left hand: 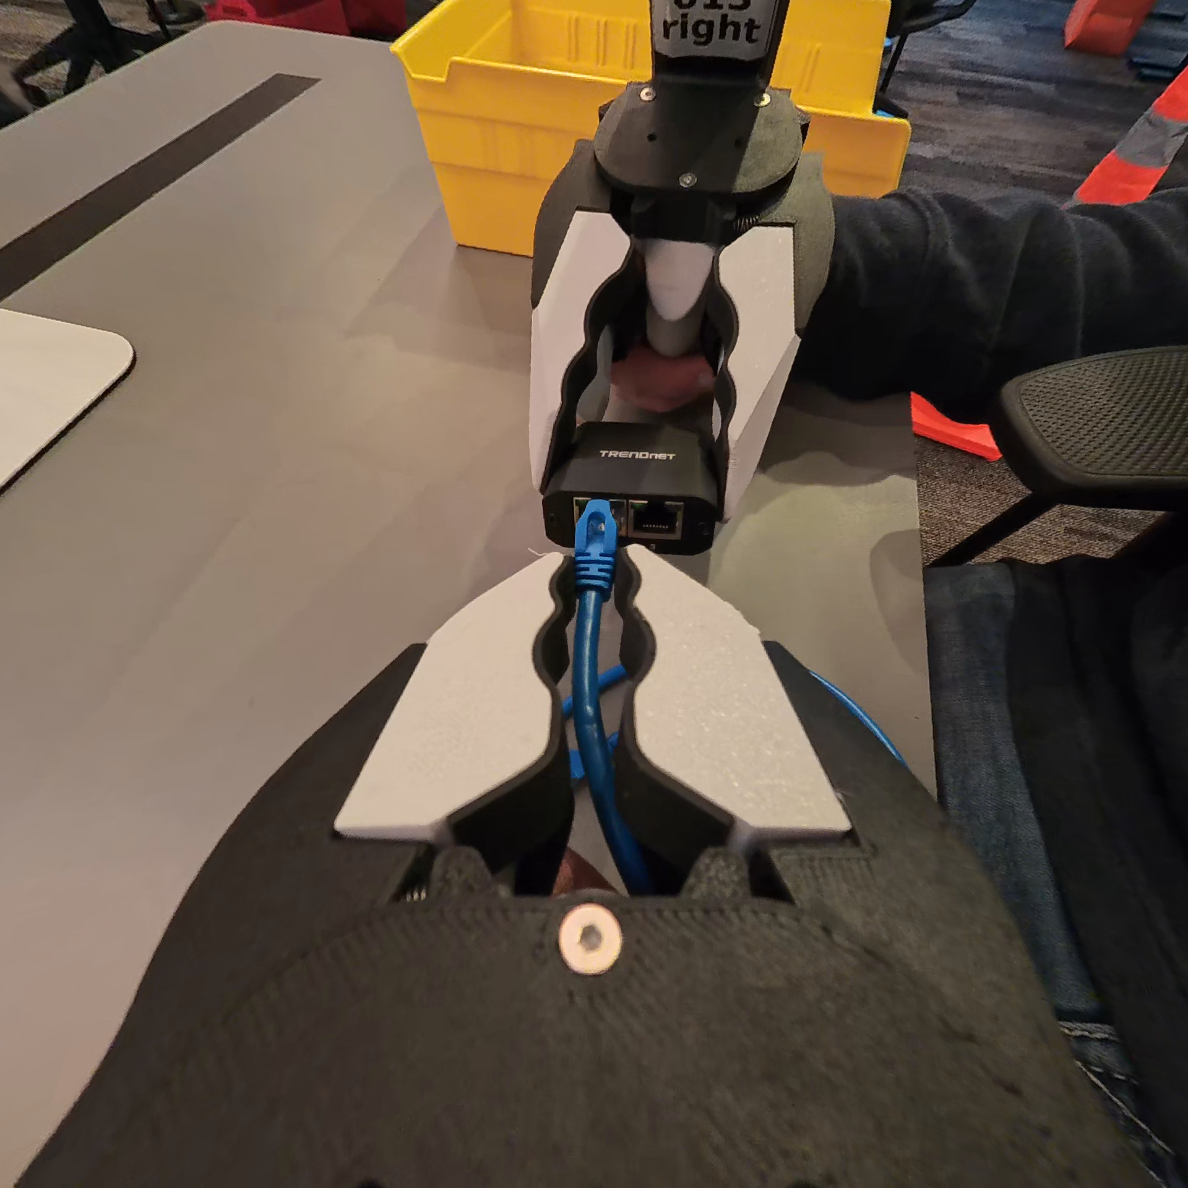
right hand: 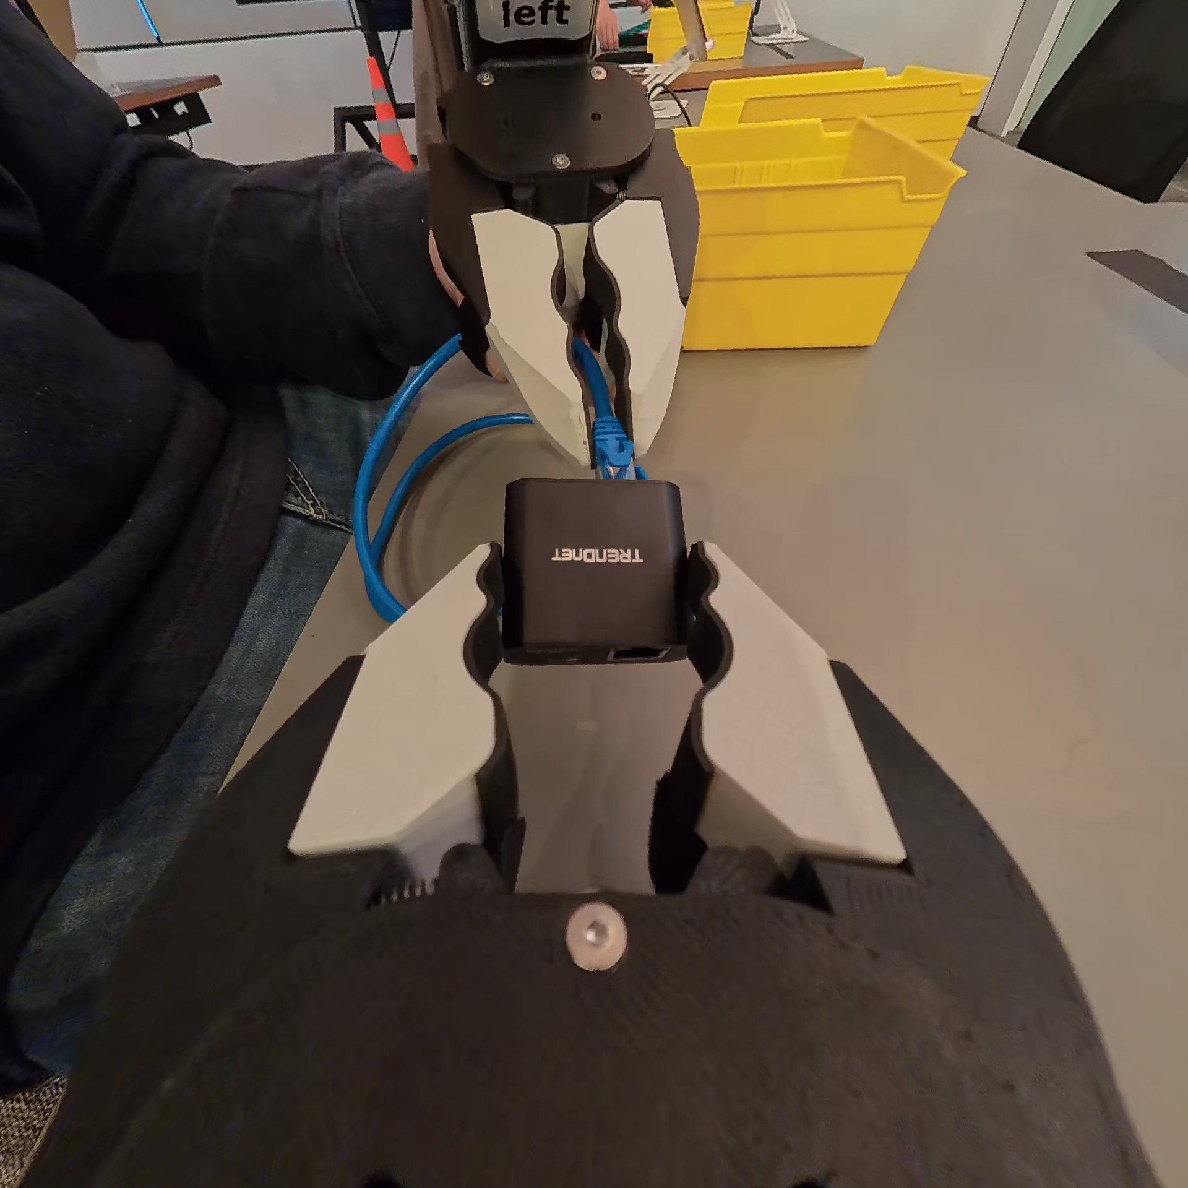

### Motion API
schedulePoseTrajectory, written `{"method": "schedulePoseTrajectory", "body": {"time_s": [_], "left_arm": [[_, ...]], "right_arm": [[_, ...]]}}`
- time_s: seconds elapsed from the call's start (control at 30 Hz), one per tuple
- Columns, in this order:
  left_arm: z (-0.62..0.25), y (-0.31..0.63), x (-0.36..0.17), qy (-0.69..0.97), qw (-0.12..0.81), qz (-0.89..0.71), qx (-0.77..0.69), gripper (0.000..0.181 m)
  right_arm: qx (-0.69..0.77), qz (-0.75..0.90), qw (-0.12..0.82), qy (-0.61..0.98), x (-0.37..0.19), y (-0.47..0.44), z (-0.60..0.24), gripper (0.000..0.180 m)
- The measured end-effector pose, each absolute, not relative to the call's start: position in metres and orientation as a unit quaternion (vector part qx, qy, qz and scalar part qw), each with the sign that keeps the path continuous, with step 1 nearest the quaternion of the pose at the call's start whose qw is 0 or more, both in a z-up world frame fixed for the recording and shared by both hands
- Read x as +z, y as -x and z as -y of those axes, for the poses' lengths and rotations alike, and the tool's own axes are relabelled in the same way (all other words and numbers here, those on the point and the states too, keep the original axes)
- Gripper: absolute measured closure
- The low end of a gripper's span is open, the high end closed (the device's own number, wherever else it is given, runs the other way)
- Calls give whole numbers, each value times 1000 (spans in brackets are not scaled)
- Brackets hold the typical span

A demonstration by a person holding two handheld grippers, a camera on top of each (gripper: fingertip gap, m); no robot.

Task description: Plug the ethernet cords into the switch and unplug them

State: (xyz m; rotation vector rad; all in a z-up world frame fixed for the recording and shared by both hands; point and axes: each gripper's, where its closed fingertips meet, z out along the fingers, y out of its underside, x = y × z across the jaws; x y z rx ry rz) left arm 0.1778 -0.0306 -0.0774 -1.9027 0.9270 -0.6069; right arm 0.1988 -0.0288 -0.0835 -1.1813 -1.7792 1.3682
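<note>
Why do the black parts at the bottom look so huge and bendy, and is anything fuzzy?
Left wrist view: the wide-angle lens swells the near left gripper; the blue ethernet cord and small black plastic switch look sharp, with soft shadows on the grey table. Right wrist view: the same bulge on the right gripper; the yellow plastic bins are slightly softer.

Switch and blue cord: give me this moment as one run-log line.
left gripper: shut on blue cord | right gripper: shut on switch | plug: in left port | right port: empty | grey table

Yellow bins (right hand: pixel 803 257) on the grey table (right hand: pixel 964 578); orange cone (right hand: pixel 389 116) behind.
</note>
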Motion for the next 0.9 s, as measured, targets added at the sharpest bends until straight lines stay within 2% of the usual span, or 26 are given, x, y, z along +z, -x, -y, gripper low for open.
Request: {"method": "schedulePoseTrajectory", "body": {"time_s": [0.6, 0.9], "left_arm": [[32, -180, -82, 771, 446, -384, -242, 170], [24, -173, -60, 773, 473, -365, -215, 165]], "right_arm": [[520, 671, 296, 438, -82, -201, 31, 124], [522, 666, 306, 437, -69, -198, 26, 124]]}}
